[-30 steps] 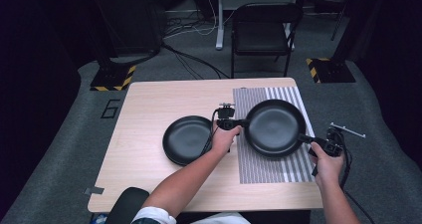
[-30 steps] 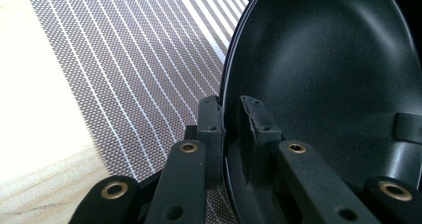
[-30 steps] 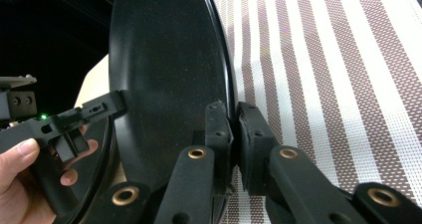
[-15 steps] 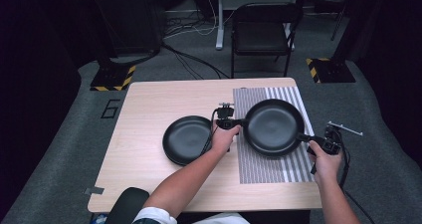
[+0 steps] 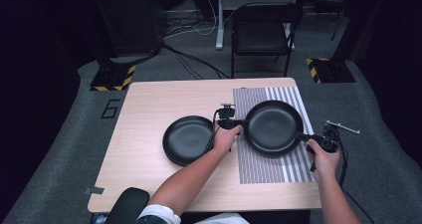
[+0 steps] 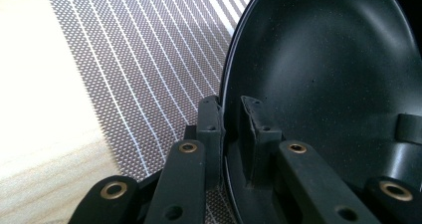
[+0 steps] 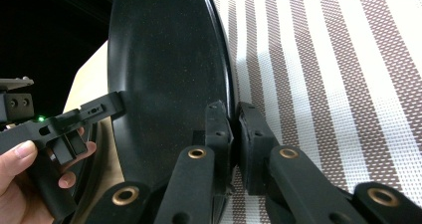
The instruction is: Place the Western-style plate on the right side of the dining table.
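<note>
A large black pan (image 5: 273,128) sits over the striped placemat (image 5: 263,170) on the right half of the table. My left gripper (image 5: 238,124) is shut on the pan's left rim, and in the left gripper view (image 6: 231,119) the rim (image 6: 234,74) is pinched between the two pads. On the opposite side my right gripper (image 5: 304,137) clamps the right rim, the pads meeting over the edge in the right gripper view (image 7: 234,122). Across the pan (image 7: 164,69) in that view, the hand-held left gripper (image 7: 117,104) bites the far rim.
A smaller black pan (image 5: 188,139) lies on the bare wooden table (image 5: 149,104), just left of my left hand. The mat reaches the table's right edge. A black chair (image 5: 261,35) stands on the floor beyond the far edge, and cables trail from both grippers.
</note>
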Demonstrator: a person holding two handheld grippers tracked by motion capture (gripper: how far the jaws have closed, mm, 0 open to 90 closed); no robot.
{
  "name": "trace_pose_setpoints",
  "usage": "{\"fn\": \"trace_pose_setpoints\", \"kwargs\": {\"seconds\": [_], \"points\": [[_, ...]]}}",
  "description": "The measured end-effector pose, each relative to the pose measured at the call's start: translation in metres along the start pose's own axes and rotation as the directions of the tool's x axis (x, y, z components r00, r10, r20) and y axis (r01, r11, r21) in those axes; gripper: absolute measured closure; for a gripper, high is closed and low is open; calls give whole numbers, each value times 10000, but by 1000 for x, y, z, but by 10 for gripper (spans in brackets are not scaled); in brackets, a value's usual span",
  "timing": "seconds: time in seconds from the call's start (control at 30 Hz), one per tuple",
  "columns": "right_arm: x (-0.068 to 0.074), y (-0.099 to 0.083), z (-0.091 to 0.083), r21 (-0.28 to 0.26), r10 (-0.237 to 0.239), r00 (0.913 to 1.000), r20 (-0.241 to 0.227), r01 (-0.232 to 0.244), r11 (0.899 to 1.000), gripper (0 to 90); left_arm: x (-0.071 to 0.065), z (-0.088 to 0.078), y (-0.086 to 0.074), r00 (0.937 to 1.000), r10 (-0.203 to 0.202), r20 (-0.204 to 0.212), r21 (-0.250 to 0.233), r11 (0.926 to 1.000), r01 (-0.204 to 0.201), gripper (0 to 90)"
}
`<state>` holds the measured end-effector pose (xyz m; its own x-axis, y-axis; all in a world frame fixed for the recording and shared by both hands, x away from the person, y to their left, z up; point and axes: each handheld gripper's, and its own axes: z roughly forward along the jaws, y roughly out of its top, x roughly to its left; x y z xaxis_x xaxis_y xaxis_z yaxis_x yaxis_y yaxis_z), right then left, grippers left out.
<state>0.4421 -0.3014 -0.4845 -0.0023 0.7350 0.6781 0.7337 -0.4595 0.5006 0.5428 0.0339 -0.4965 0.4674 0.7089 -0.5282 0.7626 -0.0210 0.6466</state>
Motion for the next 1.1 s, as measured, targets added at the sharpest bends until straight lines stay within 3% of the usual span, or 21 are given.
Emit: {"fn": "trace_pose_setpoints", "kwargs": {"seconds": [0.53, 1.1], "points": [[-12, 6, 13, 19, 209, 9997, 109, -210, 9998, 845, 4, 14, -2, 9991, -374, -211, 103, 9992, 376, 793], [-16, 7, 18, -68, 381, 9990, 227, -379, 9993, 839, 4, 18, -3, 9987, -294, -414, 198, 9993, 302, 782]]}}
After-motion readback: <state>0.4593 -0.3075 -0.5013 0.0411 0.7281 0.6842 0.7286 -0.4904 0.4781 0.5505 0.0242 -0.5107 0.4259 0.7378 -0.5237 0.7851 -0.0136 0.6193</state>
